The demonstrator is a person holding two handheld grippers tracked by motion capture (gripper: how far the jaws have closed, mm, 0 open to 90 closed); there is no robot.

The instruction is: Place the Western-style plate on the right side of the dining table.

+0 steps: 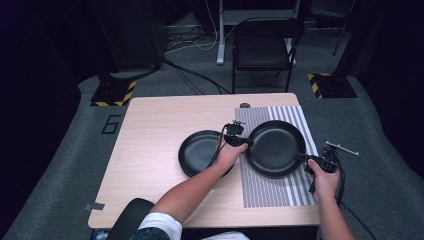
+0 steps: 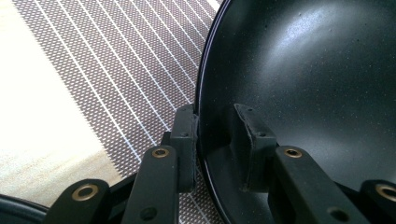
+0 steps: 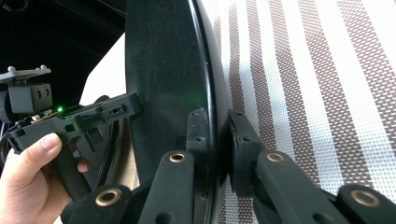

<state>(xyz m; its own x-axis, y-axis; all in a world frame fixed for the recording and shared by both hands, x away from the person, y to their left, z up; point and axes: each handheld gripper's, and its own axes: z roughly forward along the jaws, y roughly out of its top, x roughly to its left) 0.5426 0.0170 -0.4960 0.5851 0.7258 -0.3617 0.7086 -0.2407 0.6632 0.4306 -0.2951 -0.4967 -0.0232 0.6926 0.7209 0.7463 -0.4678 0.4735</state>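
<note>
Black pan point(image 1: 275, 146) on the striped mat point(image 1: 265, 192) sits between the two grippers, each at its rim on opposite sides. Nearest the person, the right gripper point(image 1: 305, 158) meets the pan's near right edge; in the right gripper view its jaws are clamped on the rim point(image 3: 212, 126), one pad inside the bowl and the other outside, with no gap showing on either side. The right hand point(image 1: 324, 181) holds that gripper just off the mat's right edge. Across the pan from it, the left gripper point(image 1: 246, 143) reaches the pan's left edge. In the left gripper view its two jaws straddle the rim point(image 2: 201, 116): the outer pad lies right against the outside of the wall, while the inner pad stands a little off the wall inside the bowl, so the jaws are apart around the rim rather than pressed on it. The left hand point(image 1: 229, 155) carries this gripper over the near edge of a second black pan point(image 1: 200, 151), which lies on the bare wooden table point(image 1: 150, 145) just beside the left gripper, on the side away from the first pan. Beyond both grippers, past the far edge of the table, a black chair point(image 1: 262, 47) stands on the grey floor.
</note>
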